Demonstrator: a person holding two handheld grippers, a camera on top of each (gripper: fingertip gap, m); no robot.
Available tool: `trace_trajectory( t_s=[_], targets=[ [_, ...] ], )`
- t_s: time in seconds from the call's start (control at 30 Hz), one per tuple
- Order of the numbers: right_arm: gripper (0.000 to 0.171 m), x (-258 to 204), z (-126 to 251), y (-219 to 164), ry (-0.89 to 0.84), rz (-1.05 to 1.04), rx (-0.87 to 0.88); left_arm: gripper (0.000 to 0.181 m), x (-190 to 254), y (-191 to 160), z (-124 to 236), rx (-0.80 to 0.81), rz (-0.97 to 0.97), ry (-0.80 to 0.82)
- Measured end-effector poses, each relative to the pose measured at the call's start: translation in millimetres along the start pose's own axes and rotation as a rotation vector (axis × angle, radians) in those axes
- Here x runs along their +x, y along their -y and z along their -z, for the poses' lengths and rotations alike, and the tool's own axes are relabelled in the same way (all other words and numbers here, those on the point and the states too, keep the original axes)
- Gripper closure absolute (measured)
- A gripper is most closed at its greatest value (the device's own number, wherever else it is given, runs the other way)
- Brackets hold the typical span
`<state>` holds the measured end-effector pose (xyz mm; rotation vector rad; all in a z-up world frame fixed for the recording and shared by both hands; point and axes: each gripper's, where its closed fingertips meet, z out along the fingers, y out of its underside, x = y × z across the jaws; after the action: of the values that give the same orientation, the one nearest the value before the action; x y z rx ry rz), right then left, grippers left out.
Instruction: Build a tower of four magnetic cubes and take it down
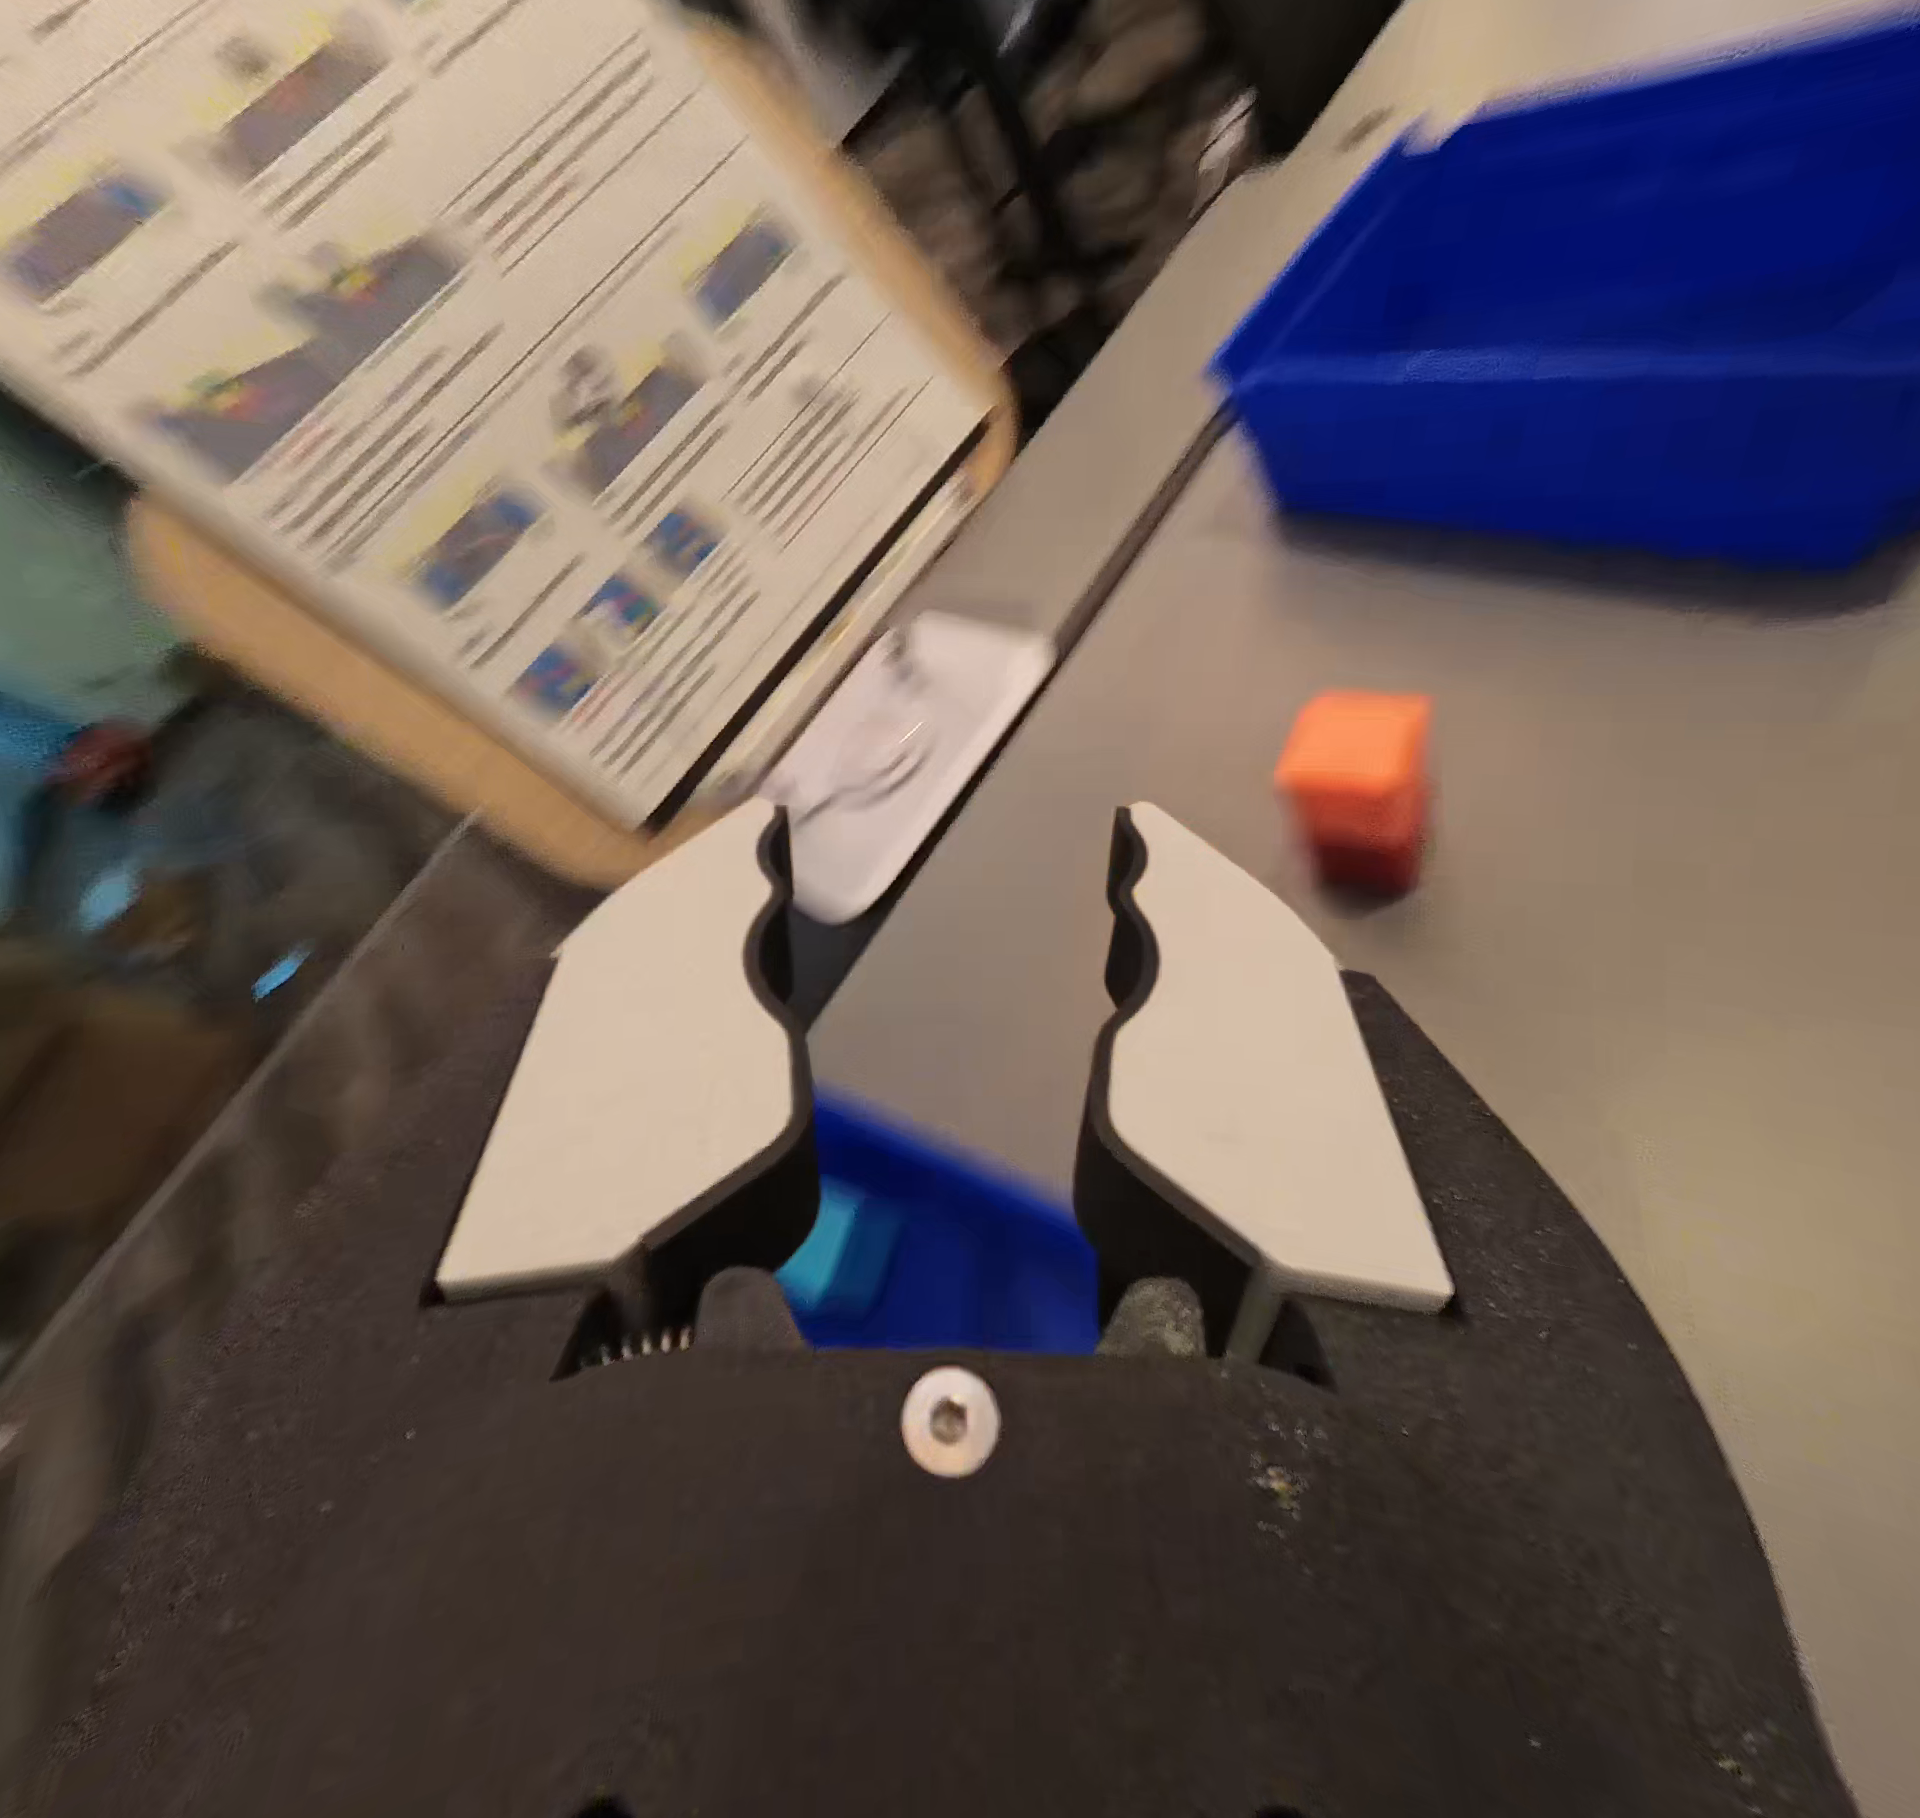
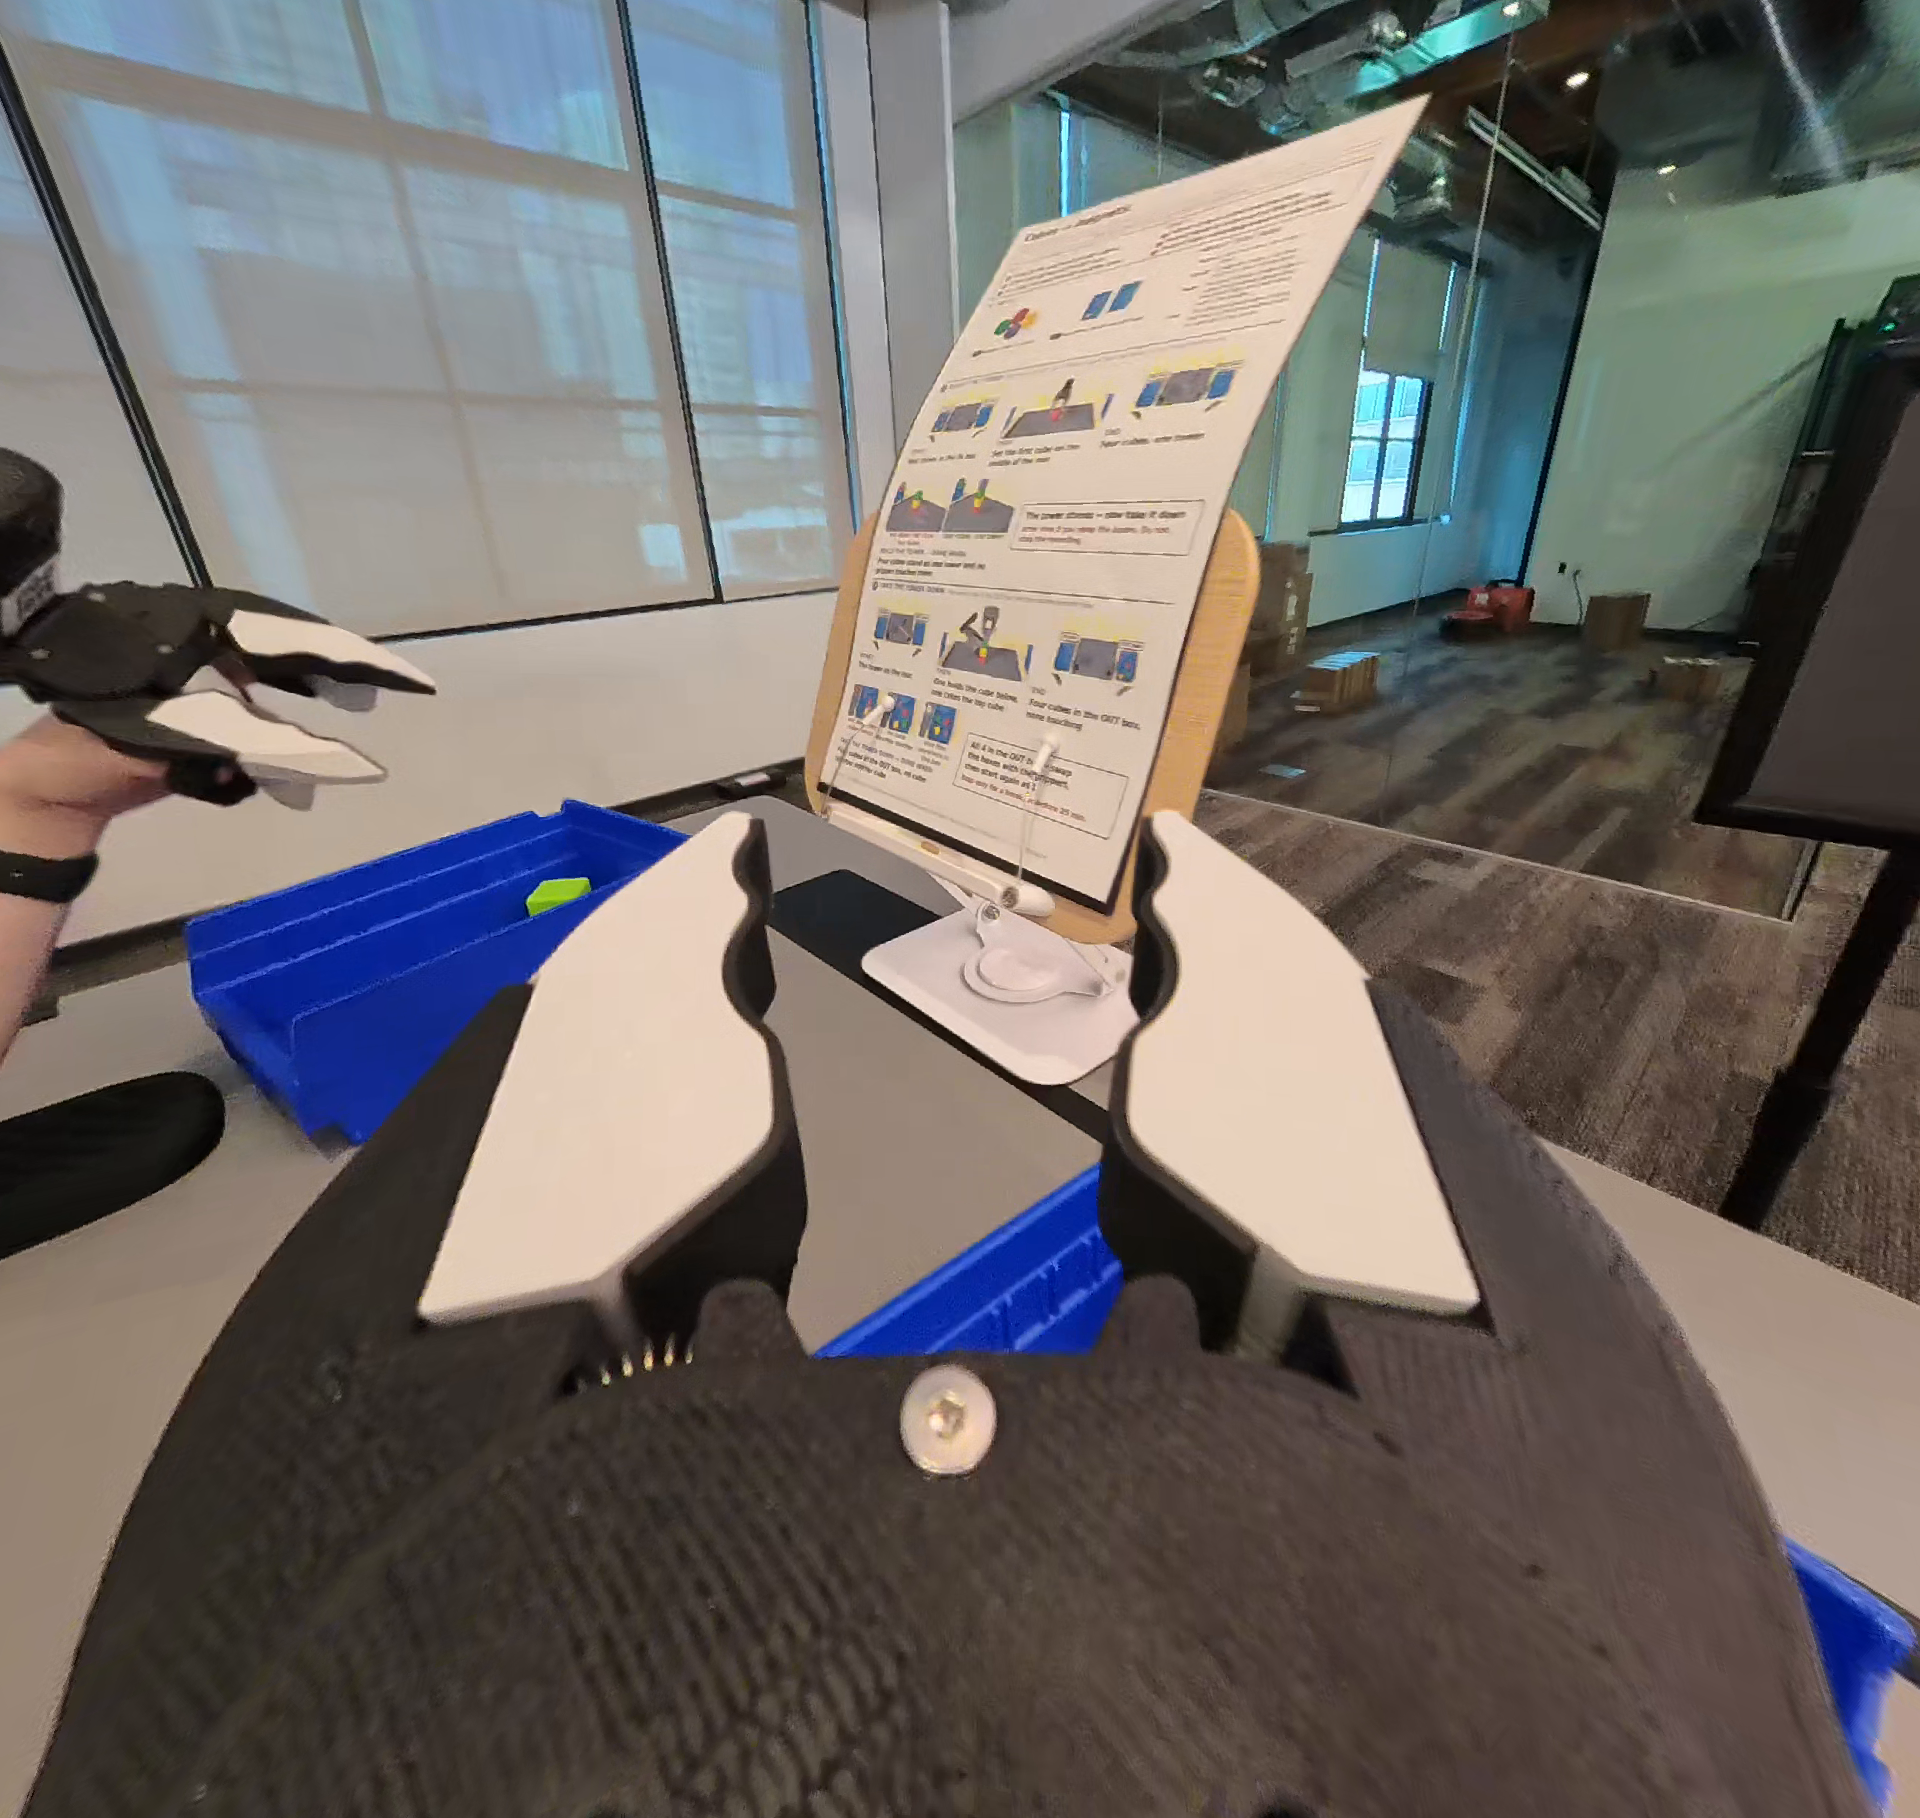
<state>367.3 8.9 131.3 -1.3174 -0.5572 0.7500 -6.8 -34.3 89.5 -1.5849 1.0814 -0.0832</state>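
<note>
Printed instruction sheet (image 2: 1091, 542), pictures and text, curls forward off a tan wooden board (image 2: 1231, 646) that is propped on a white stand (image 2: 1013, 999) at the far edge of the grey table (image 2: 914, 1176). Left wrist view blurred; same sheet (image 1: 447, 293) tilted there. Large windows (image 2: 416, 262) with drawn shades behind. Glass partition at right; beyond it a dark-floored room with what look like cardboard boxes (image 2: 1616, 620). Exposed ducts (image 2: 1382, 23) overhead.

Left wrist view smeared by motion blur; right view sharp, window-lit, edges bowed.
</note>
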Motion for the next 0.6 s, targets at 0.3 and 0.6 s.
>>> trace_trajectory(
  t_s=[0.3,0.6],
  targets=[
    [0.103,-18,-41,-47,0.001,0.082,-0.230,0.129,-74,-199,13,-0.714,0.079,0.230],
    [0.103,-15,-47,-77,0.035,0.047,-0.331,0.131,-56,-227,-60,-0.694,-0.143,-0.079]
  ],
)
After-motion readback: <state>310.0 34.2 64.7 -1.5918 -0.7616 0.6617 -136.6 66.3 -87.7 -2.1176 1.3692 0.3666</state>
